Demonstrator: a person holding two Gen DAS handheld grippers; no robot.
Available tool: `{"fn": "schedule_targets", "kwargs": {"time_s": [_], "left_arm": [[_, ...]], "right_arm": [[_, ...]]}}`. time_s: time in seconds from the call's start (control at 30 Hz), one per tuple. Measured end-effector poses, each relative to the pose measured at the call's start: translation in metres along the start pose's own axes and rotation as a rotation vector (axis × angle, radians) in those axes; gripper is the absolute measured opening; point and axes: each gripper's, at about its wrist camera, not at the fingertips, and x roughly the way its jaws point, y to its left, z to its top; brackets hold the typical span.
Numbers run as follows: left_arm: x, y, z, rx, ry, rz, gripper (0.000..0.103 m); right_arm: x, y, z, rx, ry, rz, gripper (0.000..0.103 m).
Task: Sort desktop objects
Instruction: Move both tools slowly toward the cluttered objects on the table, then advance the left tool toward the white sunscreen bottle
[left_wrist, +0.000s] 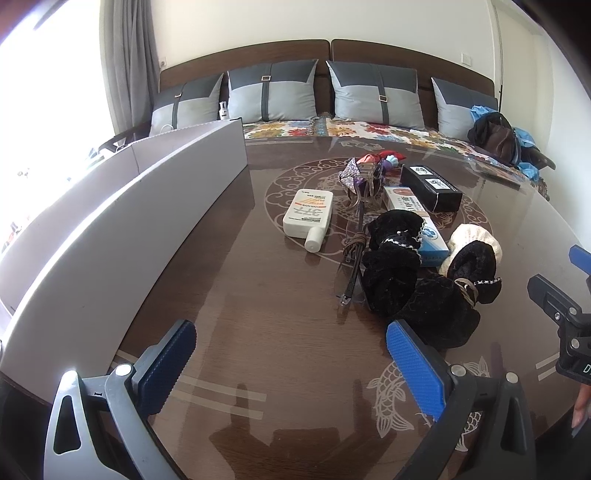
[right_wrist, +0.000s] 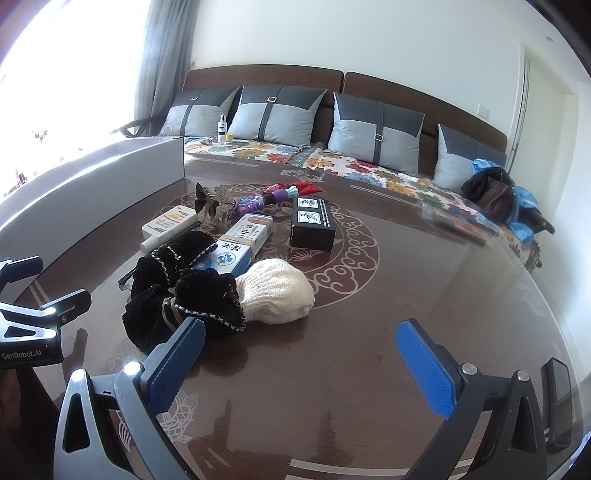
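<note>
A pile of objects lies mid-table: a white bottle (left_wrist: 308, 218) (right_wrist: 170, 224), a black box (left_wrist: 430, 187) (right_wrist: 313, 223), a white-and-blue carton (left_wrist: 417, 218) (right_wrist: 242, 242), black velvet pouches (left_wrist: 413, 280) (right_wrist: 177, 295), a cream knit hat (left_wrist: 476, 236) (right_wrist: 275, 295), a dark cable (left_wrist: 356, 251), a purple toy (left_wrist: 373, 166) (right_wrist: 266, 197). My left gripper (left_wrist: 291, 365) is open and empty, near the pouches. My right gripper (right_wrist: 301, 365) is open and empty, just in front of the pouch and hat. The right gripper also shows at the right edge of the left wrist view (left_wrist: 561, 306).
A white divided bin (left_wrist: 122, 221) (right_wrist: 92, 184) stands along the table's left side. The brown glass-topped table (left_wrist: 258, 314) (right_wrist: 406, 277) has a sofa with grey cushions (left_wrist: 365, 96) (right_wrist: 373, 129) behind it. A dark bag (right_wrist: 495, 192) lies on the sofa's right.
</note>
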Motion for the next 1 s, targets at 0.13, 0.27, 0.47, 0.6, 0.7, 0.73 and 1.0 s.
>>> {"fn": "schedule_targets", "kwargs": {"time_s": [0.13,0.27,0.47,0.6,0.7,0.73,1.0], "left_arm": [[0.000,0.000,0.000,0.002,0.001,0.000,0.103],[0.001,0.000,-0.001,0.012,0.000,0.002,0.103],[0.002,-0.001,-0.002,0.020,0.004,0.004,0.103],[0.002,-0.002,-0.003,0.021,0.005,0.005,0.103],[0.004,-0.002,-0.004,0.021,0.011,0.006,0.103],[0.005,-0.002,-0.004,0.021,0.013,0.006,0.103],[0.013,-0.005,-0.009,0.041,0.046,0.016,0.103]], "right_arm": [[0.001,-0.001,0.000,0.010,0.003,0.010,0.103],[0.002,-0.002,0.000,0.014,0.011,0.014,0.103],[0.005,0.002,-0.003,0.001,0.026,0.027,0.103],[0.005,0.006,-0.003,-0.013,0.029,0.033,0.103],[0.007,0.007,-0.004,-0.017,0.035,0.038,0.103],[0.008,0.007,-0.004,-0.017,0.039,0.040,0.103],[0.021,0.009,-0.009,-0.004,0.098,0.077,0.103]]}}
